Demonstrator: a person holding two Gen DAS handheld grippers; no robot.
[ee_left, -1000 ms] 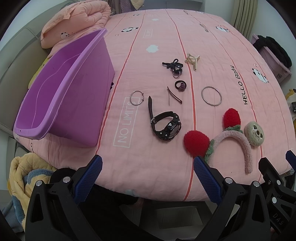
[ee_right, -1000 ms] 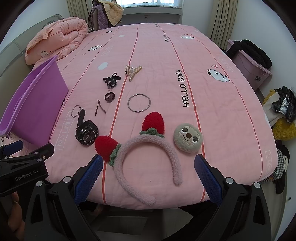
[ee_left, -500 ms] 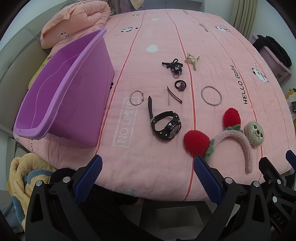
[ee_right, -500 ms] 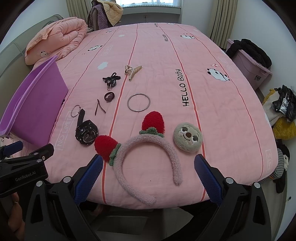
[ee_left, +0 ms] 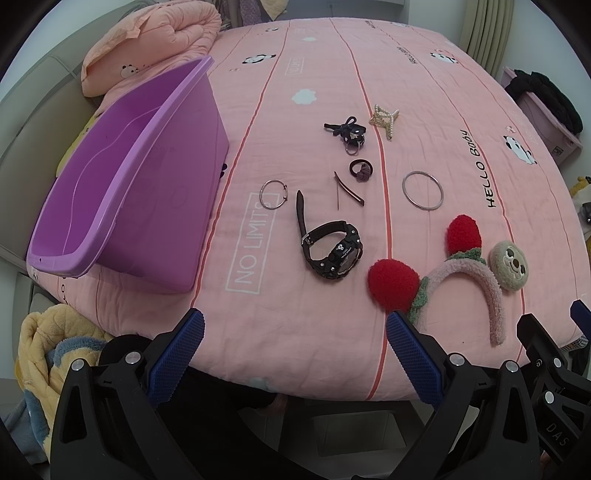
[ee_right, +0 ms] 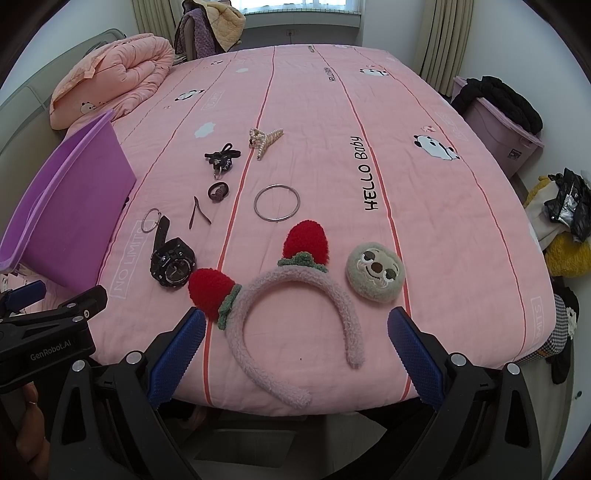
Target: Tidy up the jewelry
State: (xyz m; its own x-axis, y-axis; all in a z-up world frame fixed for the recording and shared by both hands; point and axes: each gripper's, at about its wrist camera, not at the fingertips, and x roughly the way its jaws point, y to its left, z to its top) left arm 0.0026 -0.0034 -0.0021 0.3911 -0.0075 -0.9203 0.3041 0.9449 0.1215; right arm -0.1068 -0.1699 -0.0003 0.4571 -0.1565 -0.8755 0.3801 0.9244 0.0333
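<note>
Left gripper: jaws spread wide, empty, at the near bed edge.
Right gripper: jaws spread wide, empty.
Plush headband: on the bed, just ahead of the right jaws.
Black watch: ahead of the left jaws.
Purple bin: far left of the left jaws.
Silver bangle: beyond the headband.

Pink-sheeted bed fills rm; window w/ beige curtains behind, white walls.

A folded pink quilt lies at the bed's far corner — beside the bed, a storage box heaped with black clothes.
</note>
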